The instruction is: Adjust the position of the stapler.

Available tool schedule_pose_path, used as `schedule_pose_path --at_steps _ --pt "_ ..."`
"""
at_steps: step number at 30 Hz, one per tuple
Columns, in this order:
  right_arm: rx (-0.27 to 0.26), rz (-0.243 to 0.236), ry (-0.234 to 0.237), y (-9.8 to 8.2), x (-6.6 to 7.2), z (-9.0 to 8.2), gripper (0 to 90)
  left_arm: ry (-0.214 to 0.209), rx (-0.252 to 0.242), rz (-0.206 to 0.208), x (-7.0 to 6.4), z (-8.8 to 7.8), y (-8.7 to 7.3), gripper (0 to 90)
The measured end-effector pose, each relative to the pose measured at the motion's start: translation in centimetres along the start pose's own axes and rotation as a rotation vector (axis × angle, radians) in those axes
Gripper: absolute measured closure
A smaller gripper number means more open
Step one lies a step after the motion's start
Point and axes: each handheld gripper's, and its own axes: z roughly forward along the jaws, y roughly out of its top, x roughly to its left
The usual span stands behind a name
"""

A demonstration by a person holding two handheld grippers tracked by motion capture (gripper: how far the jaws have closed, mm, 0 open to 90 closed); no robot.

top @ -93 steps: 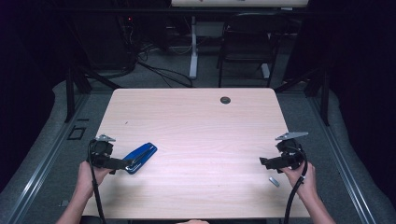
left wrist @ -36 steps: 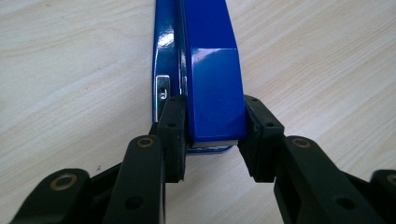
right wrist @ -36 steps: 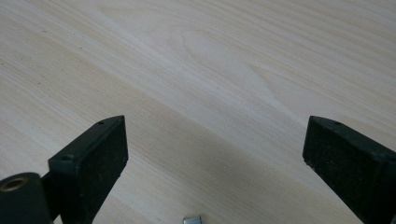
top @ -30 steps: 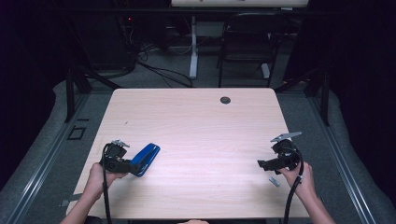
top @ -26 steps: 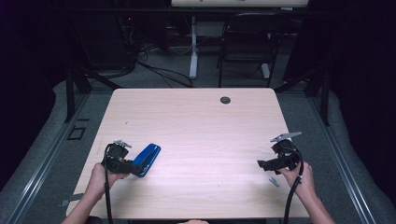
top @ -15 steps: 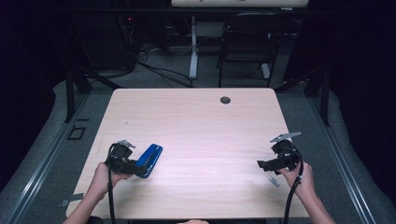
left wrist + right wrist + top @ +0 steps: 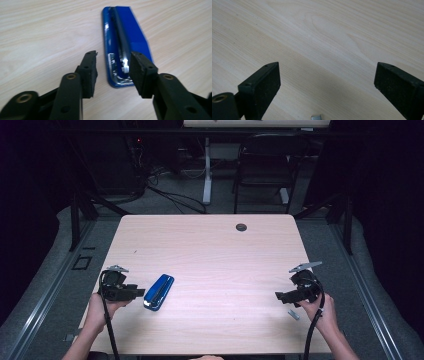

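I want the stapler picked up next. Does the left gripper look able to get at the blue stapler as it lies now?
Probably yes. The left gripper points at the near end of the blue stapler, jaws apart, pads not pressing it. Nothing lies between them on the table.

Open tabletop (image 7: 220, 255) beyond blue stapler (image 7: 159, 291)
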Motion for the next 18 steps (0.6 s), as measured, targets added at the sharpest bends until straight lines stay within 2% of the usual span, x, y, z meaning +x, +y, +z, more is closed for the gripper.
schedule_pose_path --at_steps 3,4,10,18 --pt "0.0 -0.001 0.001 0.0 0.0 0.0 6.3 0.015 0.037 0.002 0.4 0.6 -0.1 64.8" --pt "0.003 -0.003 -0.003 0.0 0.0 0.0 6.3 0.014 0.067 0.019 0.3 1.2 -0.2 69.6" --pt "-0.015 0.003 0.003 0.1 0.1 -0.4 6.3 -0.002 0.118 0.069 -0.4 2.3 0.0 79.3" --pt "-0.016 0.004 0.0 0.1 0.1 -0.6 6.3 -0.026 0.13 0.052 -0.2 2.8 -0.1 83.9"
